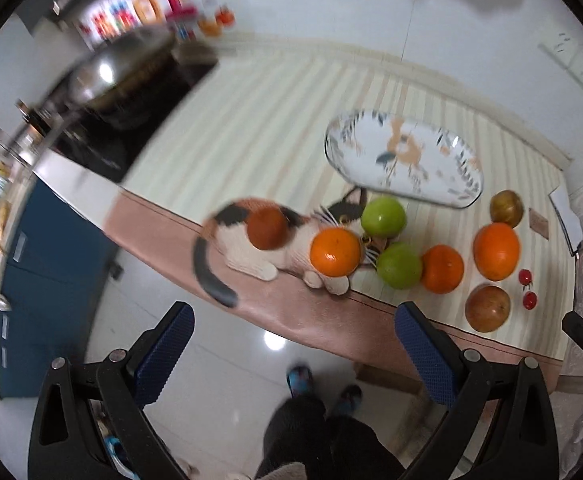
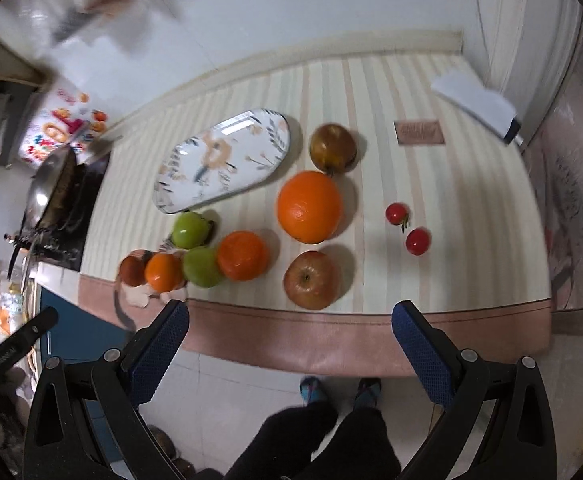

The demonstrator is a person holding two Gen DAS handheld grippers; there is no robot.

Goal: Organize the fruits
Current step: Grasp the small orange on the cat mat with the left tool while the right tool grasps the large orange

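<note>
An empty oval floral plate (image 1: pixel 403 156) (image 2: pixel 223 160) lies on the striped table. Near the front edge lie loose fruits: a large orange (image 2: pixel 309 206) (image 1: pixel 496 251), a red apple (image 2: pixel 311 280) (image 1: pixel 487 308), another apple (image 2: pixel 332 147) (image 1: pixel 506 208), two green apples (image 2: pixel 189 230) (image 2: pixel 203 267) (image 1: pixel 383 216), smaller oranges (image 2: pixel 243 255) (image 2: pixel 164 271) (image 1: pixel 334 252), a dark reddish fruit (image 1: pixel 267 227) and two cherry tomatoes (image 2: pixel 396 213) (image 2: pixel 417 241). My left gripper (image 1: pixel 295 340) and right gripper (image 2: pixel 291 336) are both open and empty, held above the floor just short of the table's front edge.
A cat picture (image 1: pixel 251 248) is printed on the cloth under the left fruits. A wok (image 1: pixel 119 68) on a dark stove stands at the left. A small brown card (image 2: pixel 419 133) and a white notebook (image 2: pixel 475 104) lie at the back right. The person's feet (image 2: pixel 339 388) are below.
</note>
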